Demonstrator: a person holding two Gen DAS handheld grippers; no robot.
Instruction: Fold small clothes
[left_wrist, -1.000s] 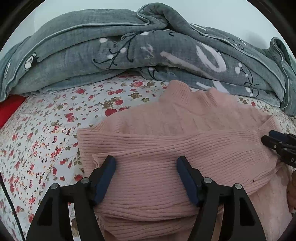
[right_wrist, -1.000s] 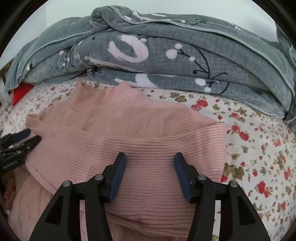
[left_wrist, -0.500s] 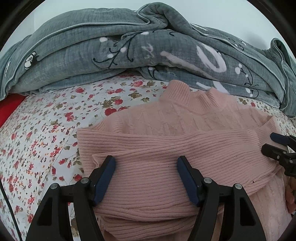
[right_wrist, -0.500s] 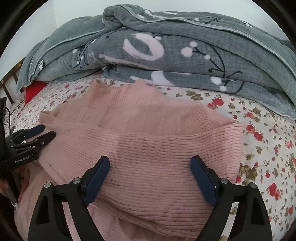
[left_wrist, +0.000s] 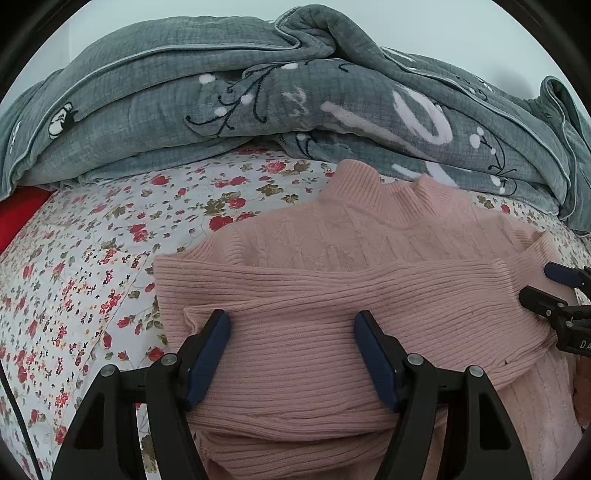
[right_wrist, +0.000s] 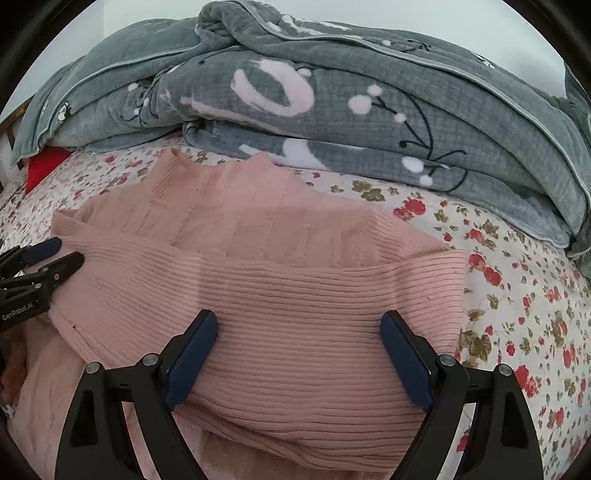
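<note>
Pink sweater (left_wrist: 332, 295) folded on floral bed (left_wrist: 92, 258); left gripper (left_wrist: 291, 325) and right gripper (right_wrist: 299, 325) both spread wide above it, gripping nothing.

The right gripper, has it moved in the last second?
Yes. The right gripper has spread its jaws wider and pulled back slightly: the grey blanket and pink sweater now sit lower and farther right in its view.

Soft, even daylight, no glare; faint shadow under the grey blanket (left_wrist: 258, 99). Sharp centre. Strong fisheye bending, black vignette at corners.
</note>
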